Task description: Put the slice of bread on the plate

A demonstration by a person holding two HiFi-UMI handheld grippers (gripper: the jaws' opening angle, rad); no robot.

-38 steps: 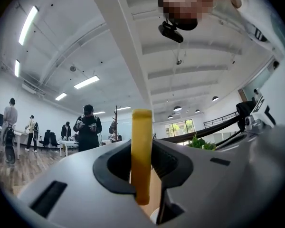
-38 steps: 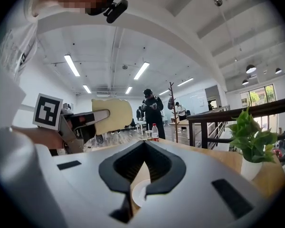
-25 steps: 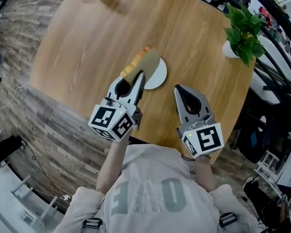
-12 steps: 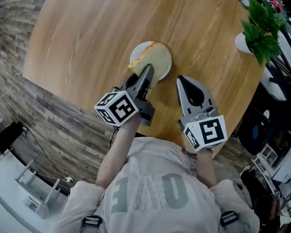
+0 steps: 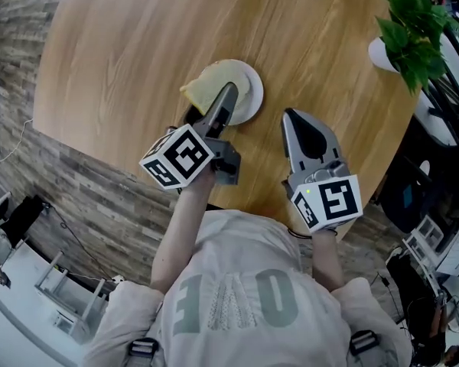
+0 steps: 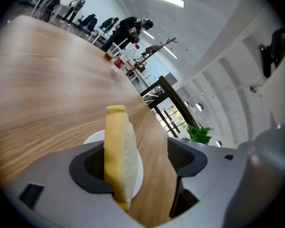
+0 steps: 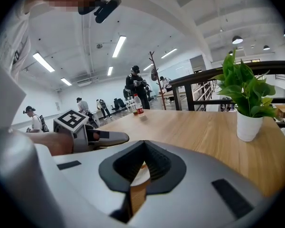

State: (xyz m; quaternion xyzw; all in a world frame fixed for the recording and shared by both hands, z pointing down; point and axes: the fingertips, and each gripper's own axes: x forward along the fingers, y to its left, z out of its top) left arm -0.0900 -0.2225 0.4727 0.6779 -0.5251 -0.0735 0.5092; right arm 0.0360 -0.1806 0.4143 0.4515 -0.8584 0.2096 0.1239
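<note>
Head view, bread: the bread [image 5: 203, 89] sits over the left part of the plate [image 5: 252, 98], with one corner past the rim, near the tabletop's [image 5: 138, 44] near edge.
Head view, left tongs: the left tongs [image 5: 226, 96] reach in from the near side, around the slice.
Head view, right tongs: the right tongs [image 5: 292, 115] hover to the right of the plate, empty.
Head view, writing: the shirt [image 5: 229, 297] has large pale letters, upside down and not surely readable. The cubes carry only square markers.
Left gripper view, jaws: opening. The slice stands on edge against the left pad, and the right pad is clear of it.
Left gripper view, advice: let the slice tip flat and further right onto the plate, then draw back without dragging it.
Right gripper view, jaws: together, nothing held.
Right gripper view, writing: the far bottle [image 7: 137, 104] has a red label, too small to read.
</note>
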